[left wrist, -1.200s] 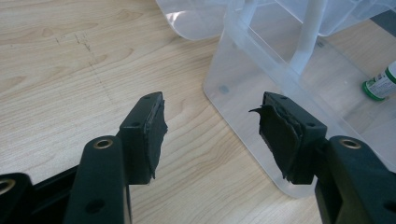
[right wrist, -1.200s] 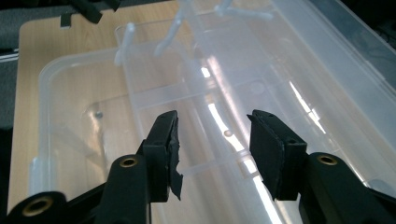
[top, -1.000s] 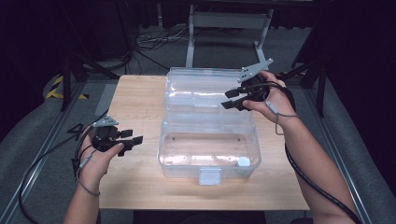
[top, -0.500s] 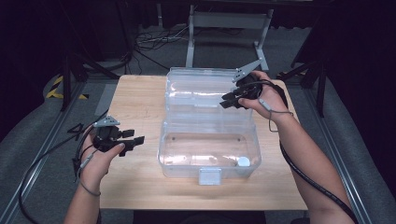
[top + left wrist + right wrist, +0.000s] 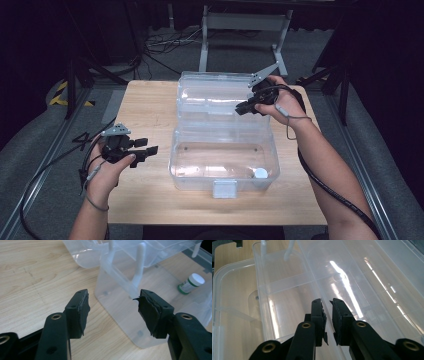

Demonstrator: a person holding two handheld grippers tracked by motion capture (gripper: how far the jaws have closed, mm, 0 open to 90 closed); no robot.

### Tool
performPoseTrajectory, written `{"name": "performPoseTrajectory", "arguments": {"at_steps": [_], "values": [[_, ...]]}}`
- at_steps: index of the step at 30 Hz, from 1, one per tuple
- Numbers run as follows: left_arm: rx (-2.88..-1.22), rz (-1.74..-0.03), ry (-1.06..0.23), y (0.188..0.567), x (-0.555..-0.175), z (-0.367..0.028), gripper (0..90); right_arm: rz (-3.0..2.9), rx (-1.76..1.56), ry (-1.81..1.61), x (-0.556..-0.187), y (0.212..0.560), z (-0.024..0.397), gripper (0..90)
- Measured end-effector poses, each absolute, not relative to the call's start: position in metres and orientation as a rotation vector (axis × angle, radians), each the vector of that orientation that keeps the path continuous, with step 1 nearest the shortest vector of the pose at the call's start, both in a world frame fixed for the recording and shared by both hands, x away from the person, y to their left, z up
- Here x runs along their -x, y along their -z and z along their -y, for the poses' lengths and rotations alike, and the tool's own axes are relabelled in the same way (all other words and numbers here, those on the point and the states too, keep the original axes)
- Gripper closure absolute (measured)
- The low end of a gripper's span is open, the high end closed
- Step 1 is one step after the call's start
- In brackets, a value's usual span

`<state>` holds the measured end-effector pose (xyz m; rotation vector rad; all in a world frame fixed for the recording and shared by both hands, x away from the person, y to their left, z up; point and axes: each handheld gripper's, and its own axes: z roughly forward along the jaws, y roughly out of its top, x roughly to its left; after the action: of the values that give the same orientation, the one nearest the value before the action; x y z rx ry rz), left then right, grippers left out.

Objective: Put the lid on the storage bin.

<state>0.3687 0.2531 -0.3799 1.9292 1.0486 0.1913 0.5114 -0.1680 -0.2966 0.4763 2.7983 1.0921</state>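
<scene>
Fingers: right gripper [image 5: 327, 315] closing on clear lid [image 5: 215, 97] rim — left gripper [image 5: 112, 312] released | lid light, slick, flexible; pinch edge.

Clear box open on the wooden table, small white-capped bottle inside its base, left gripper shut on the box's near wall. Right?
Not quite: in the left gripper view the left gripper is open, its jaws apart and short of the clear box. The white-capped bottle does lie in the base, on the wooden table.
</scene>
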Motion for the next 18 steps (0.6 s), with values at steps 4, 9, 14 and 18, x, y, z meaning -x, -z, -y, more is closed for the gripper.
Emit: {"name": "performPoseTrajectory", "arguments": {"at_steps": [4, 9, 14, 18], "values": [[-1.935, -1.013, -0.182, 0.375, -0.366, -0.246, 42.8, -2.796, -0.477, -1.09, -0.511, 0.297, 0.168, 79.9], [-1.942, -0.931, -0.136, 0.372, -0.363, -0.234, 42.8, -2.794, -0.483, -1.095, -0.511, 0.297, 0.168, 79.7], [-1.994, -0.84, -0.125, 0.369, -0.36, -0.217, 42.8, -2.795, -0.49, -1.102, -0.511, 0.297, 0.169, 79.6], [-2.029, -0.752, -0.086, 0.369, -0.356, -0.203, 43.9, -2.794, -0.493, -1.108, -0.511, 0.298, 0.169, 79.5]]}}
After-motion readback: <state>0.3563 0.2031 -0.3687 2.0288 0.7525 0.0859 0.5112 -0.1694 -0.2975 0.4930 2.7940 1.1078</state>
